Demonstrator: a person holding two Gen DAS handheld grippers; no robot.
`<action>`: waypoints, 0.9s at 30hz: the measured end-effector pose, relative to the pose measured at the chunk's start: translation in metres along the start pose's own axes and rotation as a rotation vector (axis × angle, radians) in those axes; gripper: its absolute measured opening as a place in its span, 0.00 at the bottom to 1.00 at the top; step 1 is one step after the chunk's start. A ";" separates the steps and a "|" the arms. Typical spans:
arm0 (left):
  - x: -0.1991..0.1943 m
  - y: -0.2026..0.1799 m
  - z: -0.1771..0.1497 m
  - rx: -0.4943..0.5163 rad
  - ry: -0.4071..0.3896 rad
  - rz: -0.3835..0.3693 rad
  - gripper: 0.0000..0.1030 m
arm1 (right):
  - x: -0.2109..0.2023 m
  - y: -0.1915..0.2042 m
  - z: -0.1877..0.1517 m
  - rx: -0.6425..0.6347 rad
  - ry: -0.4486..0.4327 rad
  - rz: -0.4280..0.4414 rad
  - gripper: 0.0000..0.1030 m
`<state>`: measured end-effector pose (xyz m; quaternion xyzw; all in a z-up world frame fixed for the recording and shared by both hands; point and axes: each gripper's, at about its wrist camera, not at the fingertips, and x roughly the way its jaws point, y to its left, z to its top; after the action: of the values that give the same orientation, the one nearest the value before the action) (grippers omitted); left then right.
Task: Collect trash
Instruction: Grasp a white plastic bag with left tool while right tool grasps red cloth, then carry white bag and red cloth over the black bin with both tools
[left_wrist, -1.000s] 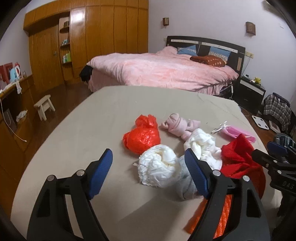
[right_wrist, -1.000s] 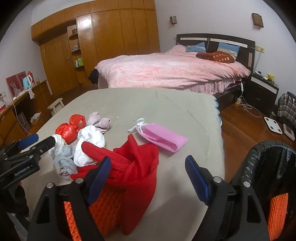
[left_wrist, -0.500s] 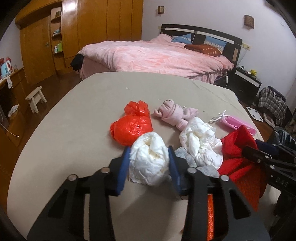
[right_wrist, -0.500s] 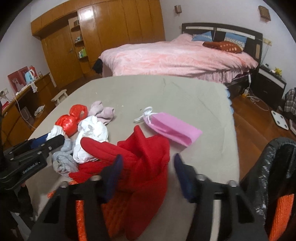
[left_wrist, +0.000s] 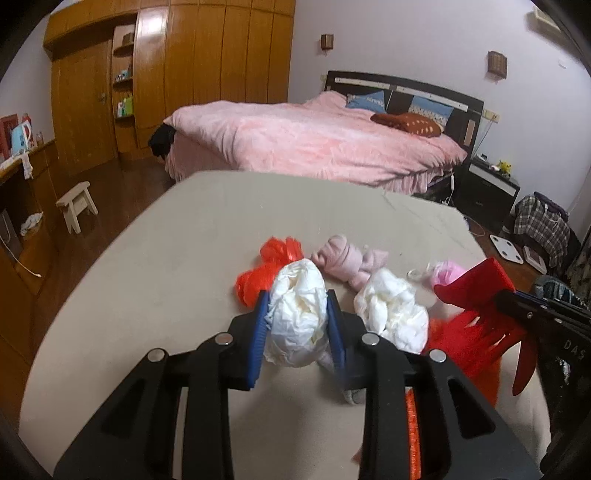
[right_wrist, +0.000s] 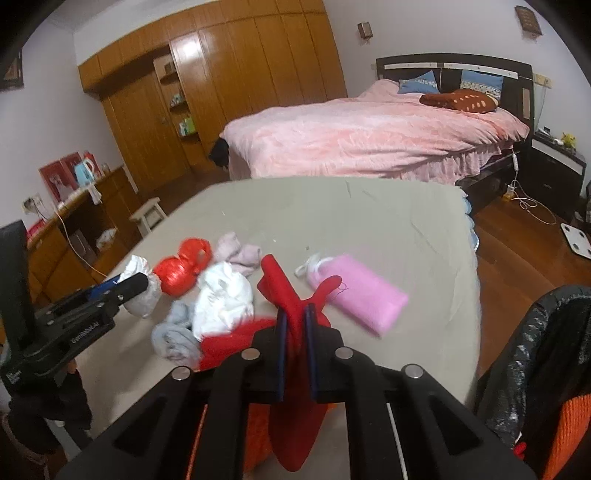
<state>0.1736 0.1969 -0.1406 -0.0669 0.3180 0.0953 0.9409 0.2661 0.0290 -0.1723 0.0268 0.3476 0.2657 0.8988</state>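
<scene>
A crumpled white wad sits between the blue pads of my left gripper, whose jaws are closing and pressing its sides. My right gripper is shut on a fold of red cloth, which hangs raised from its jaws. On the beige-covered table lie a second white wad, a red plastic bag, pale pink socks, a grey sock and a pink pouch. The left gripper also shows at the left edge of the right wrist view.
A bin lined with a black bag stands by the table's right side. Beyond the table are a pink bed, a wooden wardrobe, a small stool and a dark nightstand.
Both pairs of jaws went from wide open to closed, the left around the white wad and the right onto the red cloth. The red cloth now stands up off the table.
</scene>
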 end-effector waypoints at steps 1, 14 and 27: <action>-0.004 -0.001 0.002 0.002 -0.007 0.000 0.28 | -0.004 0.000 0.002 0.000 -0.008 0.001 0.09; -0.042 -0.031 0.025 0.032 -0.083 -0.043 0.28 | -0.046 -0.009 0.020 0.021 -0.087 0.010 0.09; -0.061 -0.077 0.037 0.069 -0.122 -0.111 0.28 | -0.096 -0.023 0.027 0.024 -0.159 -0.017 0.09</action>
<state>0.1647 0.1208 -0.0692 -0.0459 0.2592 0.0356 0.9641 0.2342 -0.0349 -0.0985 0.0557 0.2784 0.2507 0.9255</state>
